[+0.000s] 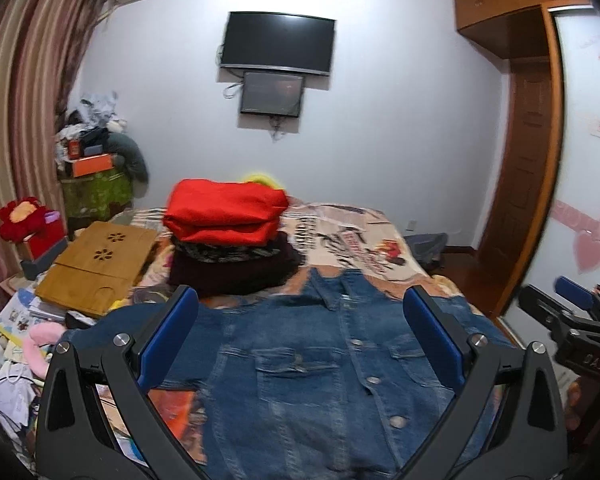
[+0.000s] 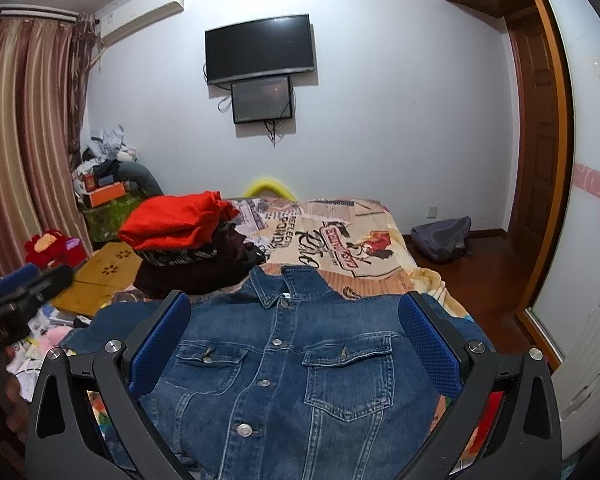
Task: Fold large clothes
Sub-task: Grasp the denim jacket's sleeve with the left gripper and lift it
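Note:
A blue denim jacket [image 1: 308, 364] lies flat, front up and buttoned, on the bed, collar toward the far end; it also shows in the right wrist view [image 2: 292, 368]. My left gripper [image 1: 300, 300] is open and empty, held above the jacket's chest. My right gripper [image 2: 294, 304] is open and empty, above the jacket near its collar. The right gripper shows at the right edge of the left wrist view [image 1: 576, 320]. The left gripper shows at the left edge of the right wrist view [image 2: 24, 288].
A stack of folded clothes with a red garment on top [image 1: 224, 220] sits on the patterned bedspread [image 1: 360, 236] beyond the jacket's left shoulder. A wooden lap desk [image 1: 100, 264] and clutter lie left. A wardrobe [image 1: 524, 152] and a bag [image 2: 444, 236] stand right.

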Motion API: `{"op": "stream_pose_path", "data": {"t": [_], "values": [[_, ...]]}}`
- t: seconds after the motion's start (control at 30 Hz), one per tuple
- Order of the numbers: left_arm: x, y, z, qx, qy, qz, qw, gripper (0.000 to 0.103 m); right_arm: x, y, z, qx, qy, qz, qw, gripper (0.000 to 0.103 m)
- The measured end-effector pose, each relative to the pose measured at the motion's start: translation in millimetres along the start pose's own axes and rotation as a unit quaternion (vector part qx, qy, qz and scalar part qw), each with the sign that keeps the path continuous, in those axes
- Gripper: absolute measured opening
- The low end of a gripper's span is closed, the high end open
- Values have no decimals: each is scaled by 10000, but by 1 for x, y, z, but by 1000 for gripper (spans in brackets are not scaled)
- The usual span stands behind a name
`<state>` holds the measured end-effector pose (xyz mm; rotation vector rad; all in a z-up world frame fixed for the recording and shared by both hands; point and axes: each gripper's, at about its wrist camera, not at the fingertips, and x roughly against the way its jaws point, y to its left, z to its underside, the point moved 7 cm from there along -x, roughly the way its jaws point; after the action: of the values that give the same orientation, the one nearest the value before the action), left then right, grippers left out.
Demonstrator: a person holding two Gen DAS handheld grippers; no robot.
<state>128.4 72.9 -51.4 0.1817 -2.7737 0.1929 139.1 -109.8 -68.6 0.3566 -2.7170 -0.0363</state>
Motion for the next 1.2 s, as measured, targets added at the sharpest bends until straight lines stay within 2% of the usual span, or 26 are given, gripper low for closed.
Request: {"op": "stream_pose_path", "data": {"t": [0.23,0.33,0.37,0.43,0.5,0.53,0.6,0.73,0.8,0.83,0.9,1.0,1.1,1.17,1.2], "values": [[-32,84,-12,250,-42,-788,9966,103,-43,-13,6,-23,355,238,9991,103],[-44,130,-9,342,-191,-1567,9869,103,-59,-21,13,-2,545,373,9978,103],[-51,146,-5,340,-154,-1693,9849,103,-65,-24,15,5,619,437,9971,103],[-67,170,7,448,108,-1713,9841,103,-78,-30,22,12,777,529,9956,103],[-86,201,25,732,498,-1753,9805,103,-86,-33,26,-13,912,574,9942,103],[-95,218,36,895,700,-1863,9759,103,-91,-34,29,-42,985,587,9934,103],[-115,261,66,1320,1268,-2436,9525,103,-99,-37,34,-101,1147,606,9915,103],[-144,315,123,1989,2040,-2624,9219,101,-112,-47,42,-96,1357,797,9875,103],[-152,330,148,2346,2320,-2523,9096,95,-120,-52,47,-165,1445,831,9859,103],[-156,336,161,2585,2485,-2360,9032,90,-123,-55,49,-219,1516,850,9845,103],[-165,347,190,3242,2770,-1937,8835,83,-130,-59,54,-321,1623,862,9824,103],[-170,343,210,3772,2856,-1525,8677,70,-140,-62,61,-486,1773,842,9793,103],[-179,348,223,4140,2857,-1349,8537,60,-148,-62,66,-605,1897,796,9767,103],[-183,356,227,4313,2804,-1360,8467,50,-150,-61,68,-626,1924,747,9765,103],[-185,359,227,4323,2780,-1405,8462,40,-151,-59,68,-623,1928,735,9765,103]]}}
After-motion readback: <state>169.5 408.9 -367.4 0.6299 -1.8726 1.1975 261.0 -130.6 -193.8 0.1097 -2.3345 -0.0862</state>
